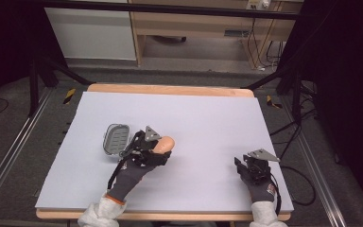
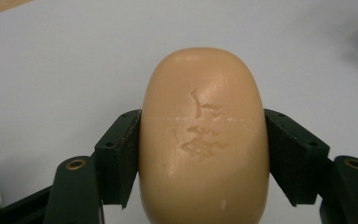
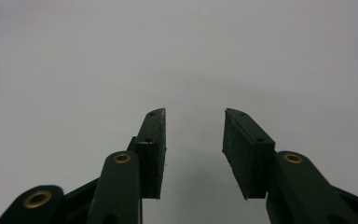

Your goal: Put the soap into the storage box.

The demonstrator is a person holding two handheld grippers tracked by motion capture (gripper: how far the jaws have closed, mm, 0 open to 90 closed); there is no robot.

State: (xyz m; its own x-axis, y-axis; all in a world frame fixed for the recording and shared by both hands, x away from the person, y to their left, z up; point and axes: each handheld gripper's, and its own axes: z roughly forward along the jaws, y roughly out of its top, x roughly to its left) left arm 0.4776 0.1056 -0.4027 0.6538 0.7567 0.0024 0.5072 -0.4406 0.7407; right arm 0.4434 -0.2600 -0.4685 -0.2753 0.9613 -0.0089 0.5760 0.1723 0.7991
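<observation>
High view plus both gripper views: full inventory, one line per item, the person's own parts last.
soap bar: 1, peach-tan with a stamped mark, clamped between the left gripper's jaws, left of table centre
soap dish: 1, grey, ribbed inside, on the sheet just left of the soap bar
sheet: 1, pale lilac-white, covering the table
table: 1, light wood edge
left gripper: 1, black, shut on the soap bar
right gripper: 1, black, open, nothing between its jaws, near right of the sheet
gloved hands: 2, dark grey, white sleeves
</observation>
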